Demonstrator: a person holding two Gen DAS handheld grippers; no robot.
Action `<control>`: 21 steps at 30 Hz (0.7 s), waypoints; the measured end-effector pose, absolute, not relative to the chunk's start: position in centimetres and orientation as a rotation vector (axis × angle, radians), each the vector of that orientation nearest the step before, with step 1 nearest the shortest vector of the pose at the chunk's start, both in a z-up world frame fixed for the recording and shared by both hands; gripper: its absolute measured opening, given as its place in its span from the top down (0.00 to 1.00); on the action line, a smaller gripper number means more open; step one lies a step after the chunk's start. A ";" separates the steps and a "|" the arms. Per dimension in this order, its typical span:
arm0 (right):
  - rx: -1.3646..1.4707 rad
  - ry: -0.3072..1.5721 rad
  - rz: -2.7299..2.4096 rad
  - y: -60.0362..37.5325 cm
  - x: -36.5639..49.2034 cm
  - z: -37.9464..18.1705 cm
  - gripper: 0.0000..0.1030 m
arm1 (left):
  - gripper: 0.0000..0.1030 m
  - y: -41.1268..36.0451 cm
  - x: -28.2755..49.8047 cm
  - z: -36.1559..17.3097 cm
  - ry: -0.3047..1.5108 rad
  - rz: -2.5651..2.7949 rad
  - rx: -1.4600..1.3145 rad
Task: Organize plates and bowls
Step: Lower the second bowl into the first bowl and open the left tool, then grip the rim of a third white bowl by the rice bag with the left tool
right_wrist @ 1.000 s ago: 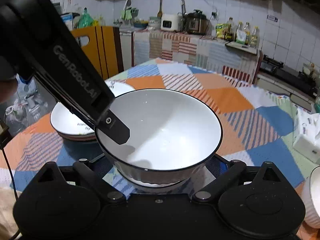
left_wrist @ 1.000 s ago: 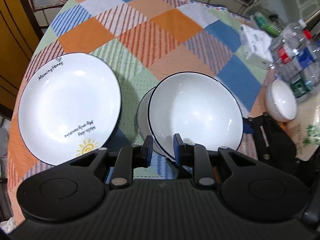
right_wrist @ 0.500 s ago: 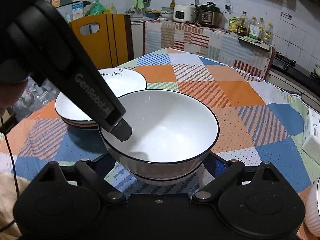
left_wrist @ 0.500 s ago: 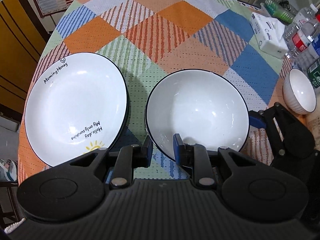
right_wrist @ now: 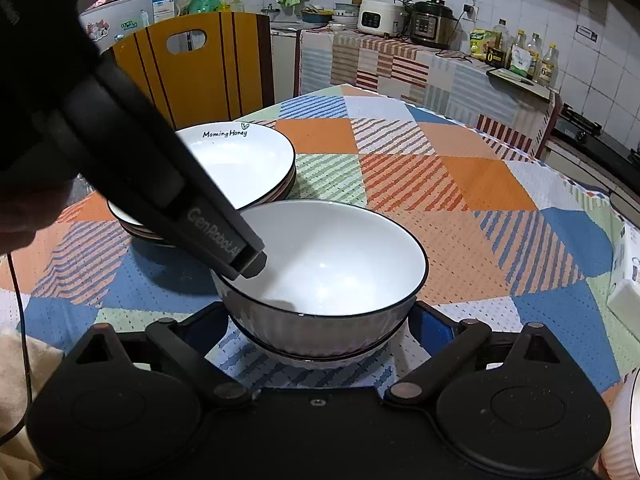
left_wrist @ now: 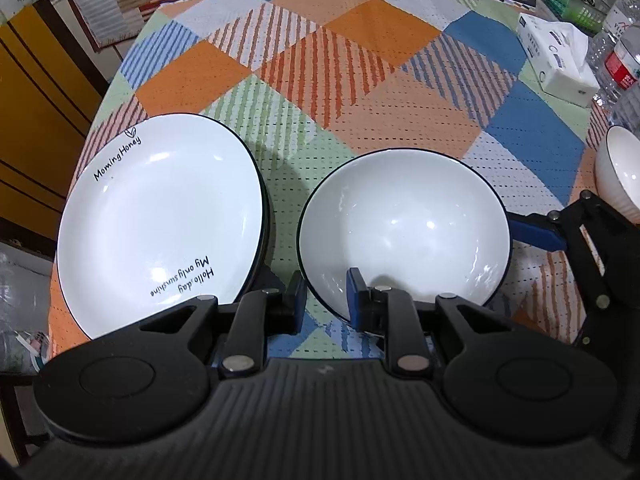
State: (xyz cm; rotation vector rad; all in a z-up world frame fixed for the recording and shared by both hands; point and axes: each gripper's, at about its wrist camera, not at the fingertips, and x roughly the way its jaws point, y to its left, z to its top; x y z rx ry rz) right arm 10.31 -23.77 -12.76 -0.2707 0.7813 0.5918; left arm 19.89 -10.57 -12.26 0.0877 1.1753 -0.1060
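A white bowl with a dark rim (left_wrist: 404,228) sits level, nested in a second ribbed bowl (right_wrist: 316,354) on the patchwork tablecloth. My left gripper (left_wrist: 326,300) is shut on the upper bowl's near-left rim, one pad inside and one outside; its finger (right_wrist: 224,240) slants in from the upper left in the right wrist view. My right gripper (right_wrist: 320,320) stands wide, its blue pads flanking the lower bowl with no visible press; one finger (left_wrist: 536,236) shows at the bowl's right. A stack of white plates (left_wrist: 160,216) lettered "Morning Honey" lies just left of the bowls.
A small white ribbed bowl (left_wrist: 620,172) stands at the table's right edge, with a tissue pack (left_wrist: 556,64) and water bottles (left_wrist: 620,60) behind it. A yellow chair (right_wrist: 192,68) stands beyond the plates. Bare cloth (left_wrist: 360,80) stretches across the far half.
The upper bowl, tilted above the lower one a second ago, has come down level into it with my left gripper. The right gripper has kept its place.
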 end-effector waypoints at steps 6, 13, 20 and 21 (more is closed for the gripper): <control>-0.228 0.768 0.566 -24.5 9.6 -12.8 0.04 | 0.78 -11.0 19.3 -12.0 1.123 -0.084 0.146; -0.135 0.702 0.469 -28.3 6.9 -11.0 0.04 | 0.57 -10.2 18.6 -8.5 0.976 -0.080 0.121; 0.001 0.582 0.288 -33.6 3.9 -10.2 0.04 | 0.50 -12.6 17.9 -5.5 0.888 -0.219 0.036; 0.018 0.568 0.261 -34.2 3.7 -10.3 0.04 | 0.49 -13.4 18.0 -5.3 0.882 -0.256 0.037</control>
